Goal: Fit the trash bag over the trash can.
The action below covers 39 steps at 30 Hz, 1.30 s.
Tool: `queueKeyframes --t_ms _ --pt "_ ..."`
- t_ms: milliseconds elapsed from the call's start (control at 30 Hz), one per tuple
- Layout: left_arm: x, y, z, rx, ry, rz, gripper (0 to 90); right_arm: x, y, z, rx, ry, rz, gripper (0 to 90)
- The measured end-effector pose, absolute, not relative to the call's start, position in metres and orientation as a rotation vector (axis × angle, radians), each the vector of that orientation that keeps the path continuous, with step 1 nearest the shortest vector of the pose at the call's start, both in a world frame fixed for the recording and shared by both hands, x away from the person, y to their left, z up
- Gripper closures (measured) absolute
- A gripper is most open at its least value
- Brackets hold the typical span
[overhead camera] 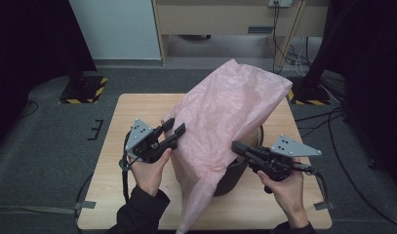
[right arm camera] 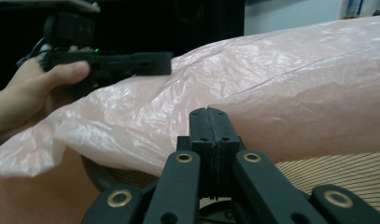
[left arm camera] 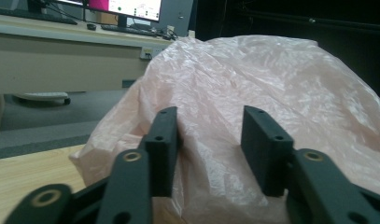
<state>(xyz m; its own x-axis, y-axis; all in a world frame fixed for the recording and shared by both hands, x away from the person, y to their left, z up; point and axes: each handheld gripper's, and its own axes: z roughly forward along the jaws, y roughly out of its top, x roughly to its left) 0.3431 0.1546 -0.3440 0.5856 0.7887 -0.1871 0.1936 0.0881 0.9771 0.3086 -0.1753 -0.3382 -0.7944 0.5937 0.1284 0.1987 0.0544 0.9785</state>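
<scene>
A large pink plastic bag (overhead camera: 225, 112) is draped over a dark mesh bin (overhead camera: 232, 175) on the wooden table (overhead camera: 137, 112); its loose tail hangs over the table's front edge. My left gripper (overhead camera: 175, 126) stands open at the bag's left side, jaws apart with the pink bag (left arm camera: 271, 74) just beyond them and nothing gripped. My right gripper (overhead camera: 235, 146) is shut, its tip against the bag's lower edge above the bin rim. In the right gripper view the shut jaws (right arm camera: 208, 114) hide whether any film of the bag (right arm camera: 295, 84) is pinched. The left gripper (right arm camera: 145, 63) shows beyond.
Bare table lies to the left of the bin and along the front corners. Grey carpet surrounds the table. Black stand bases with yellow-black tape (overhead camera: 81, 90) sit behind it, cables trail at the back right, and a desk with monitors (left arm camera: 127, 7) stands farther off.
</scene>
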Motion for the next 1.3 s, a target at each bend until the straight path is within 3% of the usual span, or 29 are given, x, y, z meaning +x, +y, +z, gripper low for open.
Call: queueKeyframes --t_ms 167,333,633,933,1033,1133,1167,1200,1300 --pt "0.35 0.161 -0.34 1.47 0.862 0.554 73.1 0.307 -0.173 -0.339 0.784 2.035 1.823 83.5" --pt "0.356 0.168 -0.339 1.473 0.831 0.53 88.4 0.306 -0.179 -0.335 0.814 1.968 1.856 65.8" --pt "0.367 0.178 -0.343 1.491 0.756 0.479 90.0 0.327 -0.213 -0.319 0.972 1.738 1.835 38.8" --pt "0.37 0.181 -0.343 1.498 0.731 0.458 90.0 0.368 -0.249 -0.323 1.168 1.587 1.768 30.3" --pt "0.371 0.181 -0.342 1.507 0.725 0.461 90.0 0.378 -0.246 -0.327 1.192 1.605 1.774 32.5" --pt "0.371 0.181 -0.342 1.51 0.723 0.459 90.0 0.386 -0.24 -0.33 1.18 1.637 1.78 44.0" --pt "0.371 0.181 -0.342 1.51 0.723 0.459 90.0 0.386 -0.24 -0.33 1.18 1.637 1.78 44.0" --pt "0.372 0.181 -0.342 1.509 0.722 0.457 90.0 0.389 -0.236 -0.333 1.164 1.674 1.768 56.4" --pt "0.372 0.182 -0.342 1.51 0.721 0.454 90.0 0.39 -0.233 -0.335 1.136 1.705 1.771 76.7"
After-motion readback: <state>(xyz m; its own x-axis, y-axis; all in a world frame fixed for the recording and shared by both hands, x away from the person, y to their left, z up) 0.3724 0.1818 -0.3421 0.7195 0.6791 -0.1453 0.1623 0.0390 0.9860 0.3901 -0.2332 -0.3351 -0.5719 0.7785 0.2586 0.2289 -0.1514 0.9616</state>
